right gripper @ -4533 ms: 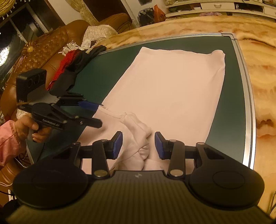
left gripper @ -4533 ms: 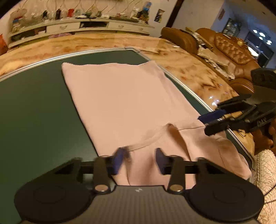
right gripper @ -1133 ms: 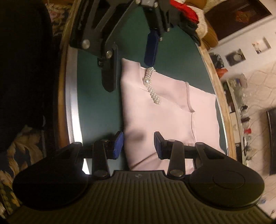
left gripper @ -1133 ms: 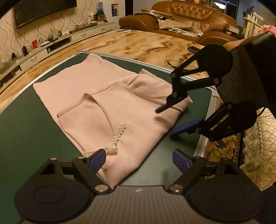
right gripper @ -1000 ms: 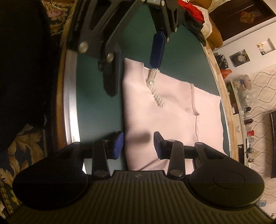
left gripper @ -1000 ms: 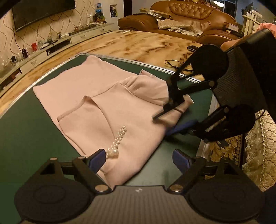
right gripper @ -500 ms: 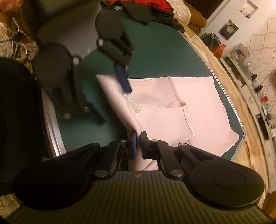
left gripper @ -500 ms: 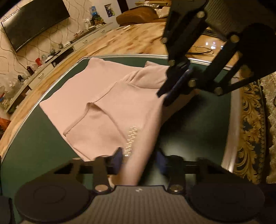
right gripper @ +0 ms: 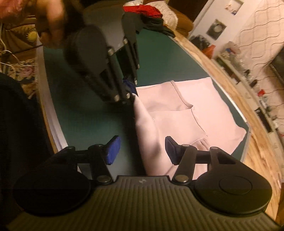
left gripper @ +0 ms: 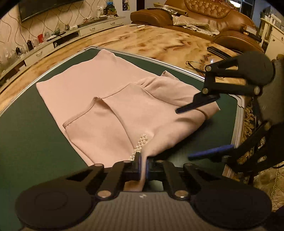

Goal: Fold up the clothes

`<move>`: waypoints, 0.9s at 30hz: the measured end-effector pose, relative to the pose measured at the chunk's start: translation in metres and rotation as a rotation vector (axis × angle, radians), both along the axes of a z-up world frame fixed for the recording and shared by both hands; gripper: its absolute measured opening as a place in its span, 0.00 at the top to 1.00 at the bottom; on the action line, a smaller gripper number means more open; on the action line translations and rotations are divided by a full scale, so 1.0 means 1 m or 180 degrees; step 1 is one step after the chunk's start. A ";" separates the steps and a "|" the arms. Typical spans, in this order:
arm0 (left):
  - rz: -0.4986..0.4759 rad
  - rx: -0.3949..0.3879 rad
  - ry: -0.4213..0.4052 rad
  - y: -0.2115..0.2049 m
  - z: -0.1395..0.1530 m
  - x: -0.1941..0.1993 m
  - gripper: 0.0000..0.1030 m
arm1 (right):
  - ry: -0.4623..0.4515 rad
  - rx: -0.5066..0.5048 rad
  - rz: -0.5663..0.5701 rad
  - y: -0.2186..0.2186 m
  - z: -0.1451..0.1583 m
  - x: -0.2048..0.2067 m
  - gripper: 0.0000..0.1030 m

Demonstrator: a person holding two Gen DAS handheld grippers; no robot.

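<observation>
Pink garment (left gripper: 113,106) lies partly folded on the green table (left gripper: 26,135), near its right edge in the left wrist view; hem end far left, collar end near, with the pearl trim (left gripper: 140,144) running down to my left gripper (left gripper: 143,164). A second ago the near corner lay flat; now it is raised off the table into a ridge of cloth, seen in the right wrist view as a peak running from the left gripper toward my right one.

Left gripper: a second ago its jaws stood wide with the corner between them untouched; now they are closed tight on that corner of the garment, cloth pinched between the pads just beside the pearls.

Right gripper (right gripper: 142,151): half a second ago it was pinched on the garment's near edge; now its jaws are opening, blue pads (right gripper: 112,151) well apart; the lifted fold sits between them, whether the far pad touches it I cannot tell. In the left wrist view this gripper (left gripper: 198,131) hangs over the garment's right side, one finger above the cloth, the other above bare table.

Outward: eyeglasses (left gripper: 195,64) on the marble surround beyond the table rim; brown leather sofa (left gripper: 204,16) far right; red and black clothes (right gripper: 150,16) heaped at the table's far end in the right wrist view.
</observation>
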State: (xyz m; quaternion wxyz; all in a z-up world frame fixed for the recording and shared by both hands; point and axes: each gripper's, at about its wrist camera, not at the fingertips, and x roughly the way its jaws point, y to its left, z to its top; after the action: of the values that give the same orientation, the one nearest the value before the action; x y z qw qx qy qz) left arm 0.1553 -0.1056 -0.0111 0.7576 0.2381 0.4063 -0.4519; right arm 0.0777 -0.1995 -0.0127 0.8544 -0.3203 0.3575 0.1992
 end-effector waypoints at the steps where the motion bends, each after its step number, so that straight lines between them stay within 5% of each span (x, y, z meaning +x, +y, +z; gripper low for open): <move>1: 0.0005 -0.0018 0.0017 0.001 0.000 0.000 0.94 | -0.0118 -0.0092 -0.0018 0.004 -0.006 -0.003 0.38; 5: 0.0021 -0.0080 0.0026 0.004 0.004 -0.002 0.94 | -0.0537 -0.0501 0.0025 0.011 -0.029 -0.007 0.38; 14: 0.0043 -0.0034 -0.0028 0.002 0.000 -0.006 0.94 | -0.0634 -0.1062 0.0440 -0.006 -0.045 -0.013 0.39; 16: 0.0040 -0.0016 -0.0036 0.001 -0.001 -0.007 0.94 | -0.0597 -0.1093 0.0498 -0.006 -0.046 -0.016 0.49; 18: 0.0045 0.0013 -0.0046 0.001 -0.003 -0.009 0.94 | -0.0488 -0.1042 0.0516 -0.006 -0.045 -0.017 0.90; 27: 0.0091 -0.0114 0.0173 0.017 0.004 -0.033 0.94 | 0.0003 -0.0520 0.0244 -0.001 -0.015 -0.027 0.93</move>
State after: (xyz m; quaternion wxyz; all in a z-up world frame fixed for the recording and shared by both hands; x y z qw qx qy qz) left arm 0.1225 -0.0890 -0.0075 0.7568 0.2063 0.4219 -0.4546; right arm 0.0506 -0.2007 -0.0278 0.8170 -0.4023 0.3604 0.2020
